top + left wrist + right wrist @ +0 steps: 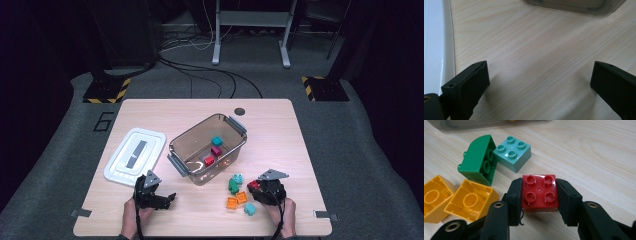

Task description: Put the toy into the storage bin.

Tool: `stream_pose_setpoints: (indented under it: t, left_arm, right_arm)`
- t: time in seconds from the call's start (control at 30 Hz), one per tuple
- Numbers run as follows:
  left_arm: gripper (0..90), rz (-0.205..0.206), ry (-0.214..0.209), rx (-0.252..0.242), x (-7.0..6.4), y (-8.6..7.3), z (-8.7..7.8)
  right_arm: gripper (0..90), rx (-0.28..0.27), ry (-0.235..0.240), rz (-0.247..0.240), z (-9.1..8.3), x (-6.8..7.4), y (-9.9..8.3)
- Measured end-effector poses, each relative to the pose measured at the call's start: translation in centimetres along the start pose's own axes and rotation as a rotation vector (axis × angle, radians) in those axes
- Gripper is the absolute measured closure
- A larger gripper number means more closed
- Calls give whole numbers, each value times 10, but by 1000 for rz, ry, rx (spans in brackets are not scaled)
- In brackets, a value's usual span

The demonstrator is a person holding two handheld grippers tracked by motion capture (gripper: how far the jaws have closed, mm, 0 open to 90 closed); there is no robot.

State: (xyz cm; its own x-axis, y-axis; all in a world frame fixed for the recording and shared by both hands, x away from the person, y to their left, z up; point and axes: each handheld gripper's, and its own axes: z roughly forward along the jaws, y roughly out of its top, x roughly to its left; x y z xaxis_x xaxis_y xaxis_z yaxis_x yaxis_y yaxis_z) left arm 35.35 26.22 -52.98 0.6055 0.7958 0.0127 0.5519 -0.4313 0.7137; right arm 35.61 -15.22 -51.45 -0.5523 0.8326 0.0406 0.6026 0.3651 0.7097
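Right claw (539, 192) clamps red block (539, 191) by opposite sides, low at desk (599, 150); probably squeezed firmly enough. Lift straight up, clear green block (479, 161), carry over clear tub (207, 147) rim, release low. Left claw (537, 82) spread wide, empty, beside white lid (435, 47).

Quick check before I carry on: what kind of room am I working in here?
Probably a lab or recording studio, not a home. A lone wooden table stands on grey carpet, cables trail across the floor, and stand bases with yellow-black hazard tape flank it. The right hand-held gripper clamps a red brick.
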Motion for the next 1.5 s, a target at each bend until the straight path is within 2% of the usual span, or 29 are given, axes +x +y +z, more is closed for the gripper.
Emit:
stream_pose_setpoints:
  t: [0.3,1.5]
  left_arm:
    - [19,-1,0,0,0,0,0]
    - [19,-11,-1,-1,-1,0,0]
  right_arm:
    - [582,-61,-16,25,-7,-6,7]
    - [583,-209,-73,-1,-42,-15,62]
